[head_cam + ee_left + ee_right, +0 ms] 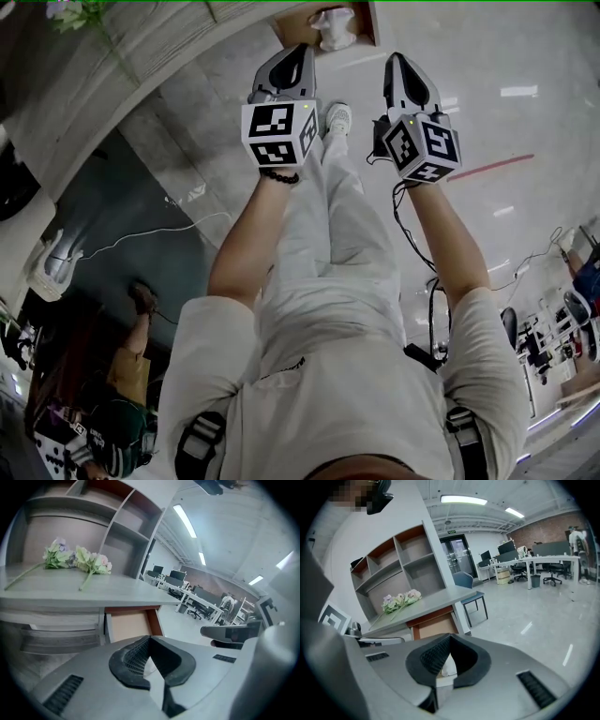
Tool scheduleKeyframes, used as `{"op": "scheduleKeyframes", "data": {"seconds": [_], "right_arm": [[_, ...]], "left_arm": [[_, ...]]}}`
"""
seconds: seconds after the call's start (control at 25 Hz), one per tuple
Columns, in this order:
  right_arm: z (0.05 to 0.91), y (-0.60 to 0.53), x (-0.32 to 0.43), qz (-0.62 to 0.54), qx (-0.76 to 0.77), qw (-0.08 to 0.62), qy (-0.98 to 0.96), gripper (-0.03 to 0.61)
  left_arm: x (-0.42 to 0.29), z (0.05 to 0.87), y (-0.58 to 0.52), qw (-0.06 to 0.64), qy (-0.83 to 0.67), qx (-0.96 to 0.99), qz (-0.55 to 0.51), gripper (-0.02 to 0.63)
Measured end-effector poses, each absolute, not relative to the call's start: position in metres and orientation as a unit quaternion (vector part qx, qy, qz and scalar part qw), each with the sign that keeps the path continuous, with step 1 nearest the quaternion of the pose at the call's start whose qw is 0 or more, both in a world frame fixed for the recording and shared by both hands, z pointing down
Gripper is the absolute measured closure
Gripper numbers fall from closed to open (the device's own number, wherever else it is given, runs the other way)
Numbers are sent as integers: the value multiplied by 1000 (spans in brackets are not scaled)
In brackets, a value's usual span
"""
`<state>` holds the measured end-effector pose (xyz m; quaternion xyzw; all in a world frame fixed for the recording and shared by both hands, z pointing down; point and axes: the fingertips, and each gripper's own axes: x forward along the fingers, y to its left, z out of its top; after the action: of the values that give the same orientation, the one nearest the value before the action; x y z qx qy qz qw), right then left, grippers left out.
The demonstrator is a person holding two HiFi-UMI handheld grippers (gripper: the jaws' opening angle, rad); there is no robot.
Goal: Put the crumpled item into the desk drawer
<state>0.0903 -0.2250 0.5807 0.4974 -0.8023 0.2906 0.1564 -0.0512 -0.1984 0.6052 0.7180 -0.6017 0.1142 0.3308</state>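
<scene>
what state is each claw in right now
left claw: closed, tips together, holding nothing
right claw: closed, tips together, holding nothing

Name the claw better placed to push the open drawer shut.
Left, probably: the left claw, shut, points at the drawer holding the crumpled item, while the right claw sits past the drawer's side.

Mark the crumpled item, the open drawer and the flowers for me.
crumpled item point(335, 28), head view, its white middle
drawer point(127, 625), left gripper view, its pale inner panel
flowers point(79, 557), left gripper view, the blooms
</scene>
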Motion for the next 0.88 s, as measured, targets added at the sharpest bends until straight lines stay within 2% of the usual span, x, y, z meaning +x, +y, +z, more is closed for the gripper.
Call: {"op": "scheduleKeyframes", "data": {"seconds": [0.44, 0.88], "right_arm": [[443, -204, 114, 249, 487, 141, -825, 580], [307, -194, 138, 213, 498, 93, -836, 580]], "left_arm": [[-84, 465, -174, 269, -621, 733, 72, 612], [-106, 322, -153, 193, -629, 752, 28, 612]]}}
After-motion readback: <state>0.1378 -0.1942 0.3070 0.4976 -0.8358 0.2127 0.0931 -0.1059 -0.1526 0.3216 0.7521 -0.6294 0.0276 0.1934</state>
